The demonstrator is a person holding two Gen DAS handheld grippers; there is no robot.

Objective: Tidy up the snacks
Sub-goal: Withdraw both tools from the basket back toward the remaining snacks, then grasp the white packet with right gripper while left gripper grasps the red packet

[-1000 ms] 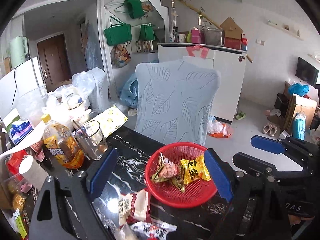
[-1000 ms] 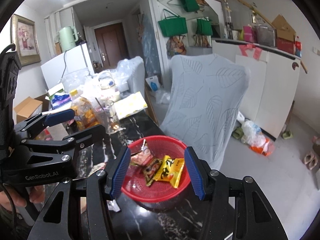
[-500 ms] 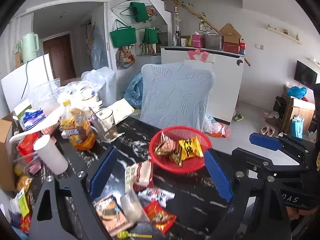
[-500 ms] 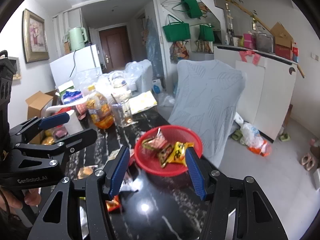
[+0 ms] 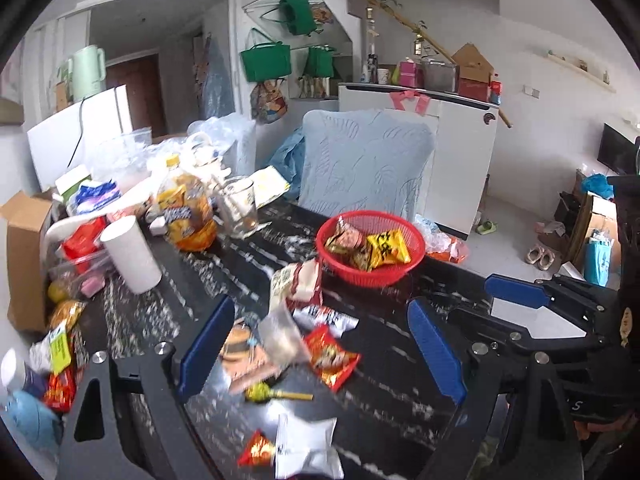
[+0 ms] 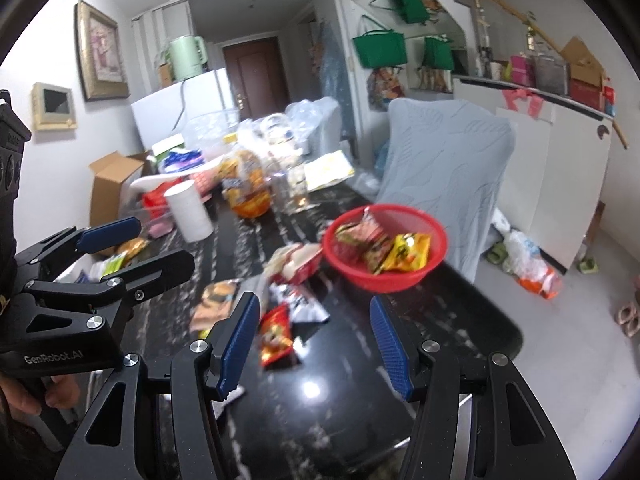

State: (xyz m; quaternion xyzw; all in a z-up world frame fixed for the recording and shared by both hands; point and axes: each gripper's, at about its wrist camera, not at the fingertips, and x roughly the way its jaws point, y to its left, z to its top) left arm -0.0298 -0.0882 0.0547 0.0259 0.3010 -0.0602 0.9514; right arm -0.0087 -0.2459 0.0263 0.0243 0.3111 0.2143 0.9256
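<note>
While both grippers, left and right, hang spread and empty, packets lie near basket on worktop

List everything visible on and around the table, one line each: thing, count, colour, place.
basket: one, red, far side of the table, holding packets
packets in basket: at least two, yellow and brown
loose packets: several, red, white, orange, on the table before the basket
lollipop: one, yellow-green, near edge
paper cup: one, white, left of the table
juice bottle: one, orange, behind the cup
glass: one, clear, beside the bottle
chair: one, pale blue cover, behind the basket
table: one, black marble
left gripper: blue jaws open, empty
right gripper: blue jaws open, empty
</note>
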